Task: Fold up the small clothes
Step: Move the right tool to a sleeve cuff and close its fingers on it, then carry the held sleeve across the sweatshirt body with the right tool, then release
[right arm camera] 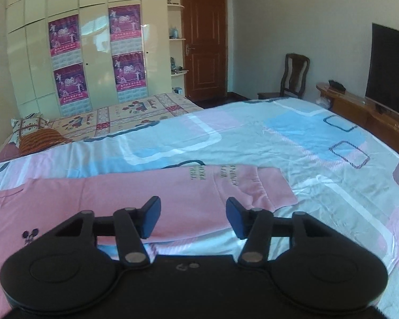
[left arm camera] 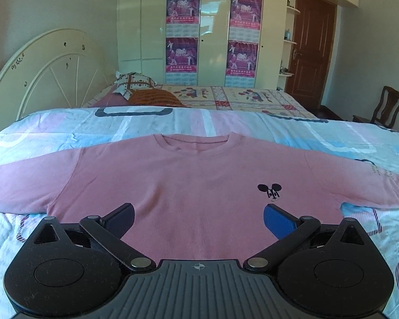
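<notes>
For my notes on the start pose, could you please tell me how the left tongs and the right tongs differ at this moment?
The left tongs are spread wider than the right tongs, though both are open. The left tongs hover over the lower body of the pink shirt, near its hem; the right tongs hover over the sleeve with printed lettering. The left pair shows one bright blue pad; the right pair's pads both look dark. Both are empty.

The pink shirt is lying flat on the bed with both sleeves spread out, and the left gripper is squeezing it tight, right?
Not quite. The pink shirt does lie flat on the bed with both sleeves spread out, but the left gripper is not squeezing it. The left wrist view shows its jaws wide apart above the shirt's lower part, holding nothing.
</notes>
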Tool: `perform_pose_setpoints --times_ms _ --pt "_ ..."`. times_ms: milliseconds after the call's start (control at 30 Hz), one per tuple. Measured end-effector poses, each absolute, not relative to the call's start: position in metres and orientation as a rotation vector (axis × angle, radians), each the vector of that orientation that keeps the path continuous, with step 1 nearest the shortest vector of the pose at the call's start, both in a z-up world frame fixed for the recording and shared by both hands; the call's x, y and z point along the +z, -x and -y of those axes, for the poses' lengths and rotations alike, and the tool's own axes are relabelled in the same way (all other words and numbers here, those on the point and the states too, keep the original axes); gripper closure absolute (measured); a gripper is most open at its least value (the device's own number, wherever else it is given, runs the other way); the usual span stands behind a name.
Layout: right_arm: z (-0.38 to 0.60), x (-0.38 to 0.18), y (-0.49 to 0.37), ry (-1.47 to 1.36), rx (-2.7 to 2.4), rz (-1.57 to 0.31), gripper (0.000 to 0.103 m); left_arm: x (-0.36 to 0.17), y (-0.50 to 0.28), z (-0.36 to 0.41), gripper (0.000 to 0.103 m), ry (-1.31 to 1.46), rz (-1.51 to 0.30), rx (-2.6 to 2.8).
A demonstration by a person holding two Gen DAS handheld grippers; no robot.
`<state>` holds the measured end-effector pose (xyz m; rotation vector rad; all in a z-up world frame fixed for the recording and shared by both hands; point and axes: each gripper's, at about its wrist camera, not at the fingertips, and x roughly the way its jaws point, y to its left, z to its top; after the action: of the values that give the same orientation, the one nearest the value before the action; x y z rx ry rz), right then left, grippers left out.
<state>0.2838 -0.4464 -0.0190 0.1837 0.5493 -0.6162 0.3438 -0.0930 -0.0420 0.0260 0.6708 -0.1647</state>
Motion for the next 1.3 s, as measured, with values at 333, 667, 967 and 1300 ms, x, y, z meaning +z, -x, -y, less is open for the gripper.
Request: perform_pose_setpoints --times_ms 333,667,967,1300 --pt "0.569 -0.075 -0.279 -0.417 -0.744 -0.607 0.060 -0.066 -0.375 0.166 0.000 -0.047 -0.755 -0.144" --pt "0.635 -0.110 -0.276 -0.678 -0.665 -0.510 0.072 -0.073 -0.385 0.196 0.000 -0.067 -0.799 -0.134" --pt "0.662 -0.106 -0.302 -0.496 -0.659 -0.593 0.096 -0.071 -0.400 0.186 0.000 -0.106 -0.805 -0.091" --pt "0.612 -0.085 -0.327 -0.363 -0.591 -0.544 0.096 -0.075 -0.400 0.145 0.000 -0.068 -0.811 -0.064"
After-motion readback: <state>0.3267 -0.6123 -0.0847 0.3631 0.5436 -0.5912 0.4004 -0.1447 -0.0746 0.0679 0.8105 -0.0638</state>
